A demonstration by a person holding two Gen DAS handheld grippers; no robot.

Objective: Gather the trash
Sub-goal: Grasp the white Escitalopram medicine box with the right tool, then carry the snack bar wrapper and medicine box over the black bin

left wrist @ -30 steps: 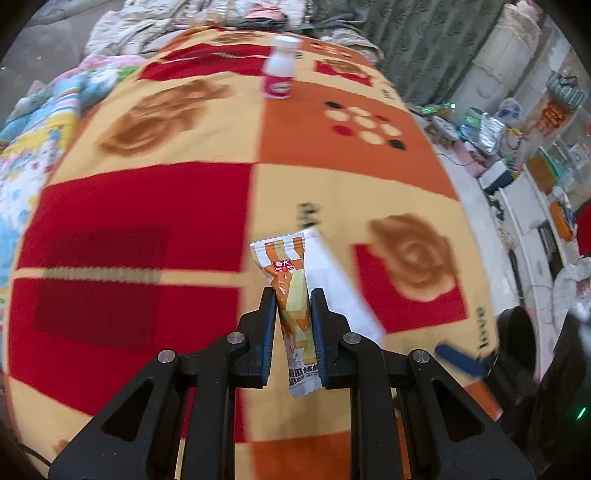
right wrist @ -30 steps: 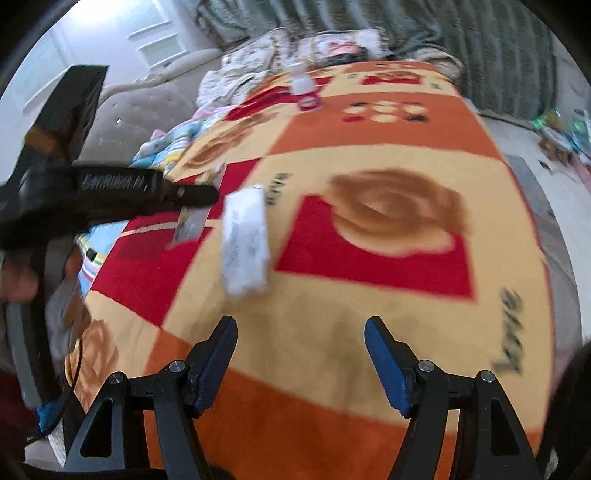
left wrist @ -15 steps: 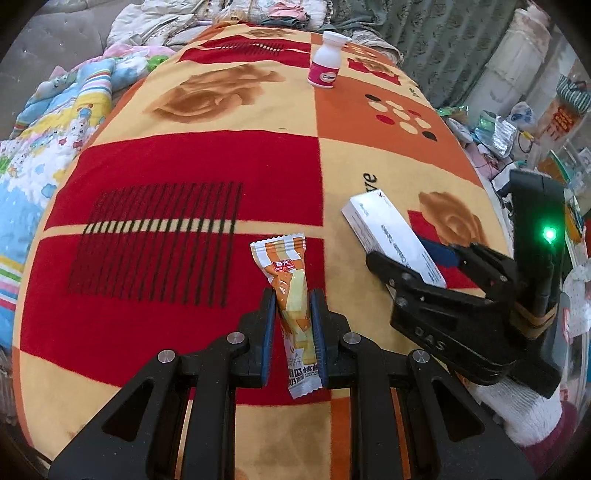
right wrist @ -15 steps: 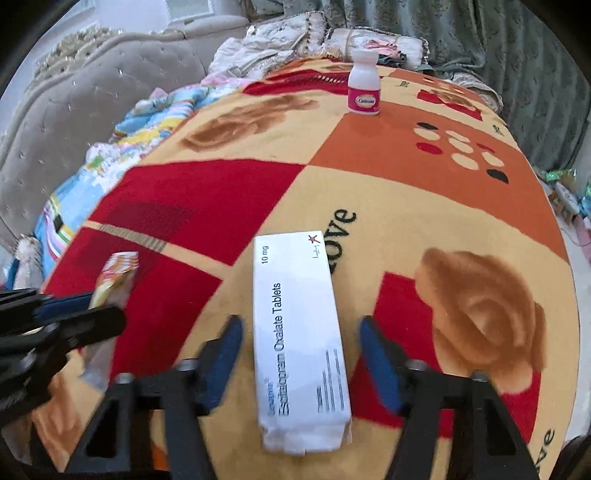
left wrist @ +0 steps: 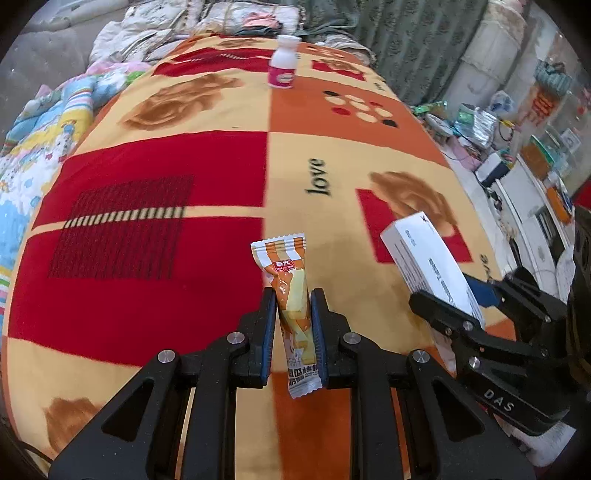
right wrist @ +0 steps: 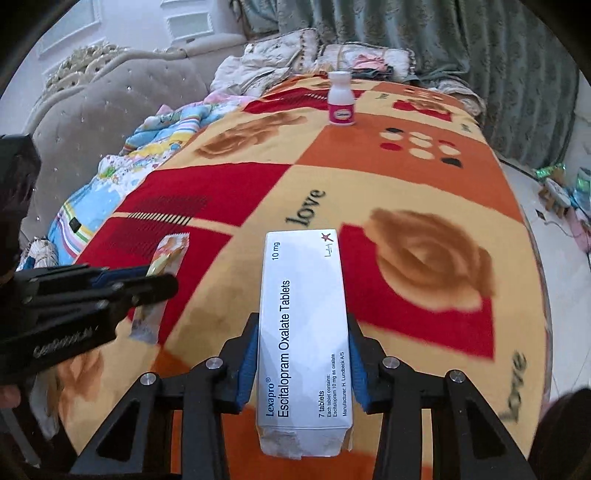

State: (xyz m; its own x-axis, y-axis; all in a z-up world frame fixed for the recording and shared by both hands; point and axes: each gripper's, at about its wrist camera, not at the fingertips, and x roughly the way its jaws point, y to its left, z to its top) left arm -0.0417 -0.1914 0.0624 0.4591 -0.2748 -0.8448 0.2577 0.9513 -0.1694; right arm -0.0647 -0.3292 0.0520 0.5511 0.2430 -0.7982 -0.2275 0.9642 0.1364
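My left gripper (left wrist: 293,295) is shut on an orange and white snack wrapper (left wrist: 288,280) and holds it above the patterned blanket (left wrist: 184,177). My right gripper (right wrist: 303,325) is shut on a white tablet box (right wrist: 303,314) marked Lexapro, lifted off the blanket. The box also shows at the right of the left wrist view (left wrist: 428,266), between the right gripper's fingers. The left gripper with the wrapper (right wrist: 166,258) shows at the left of the right wrist view. A white bottle with a pink label (left wrist: 283,62) stands upright at the far end of the blanket, also in the right wrist view (right wrist: 340,99).
The blanket covers a bed with a grey tufted headboard (right wrist: 110,99) on the left. Crumpled bedding and clothes (left wrist: 155,33) lie at the far end, before a green curtain (right wrist: 461,37). Clutter and white furniture (left wrist: 517,155) stand on the floor to the right.
My right gripper has closed on the tablet box and lifted it off the blanket. My left gripper still holds the wrapper and has shifted slightly.
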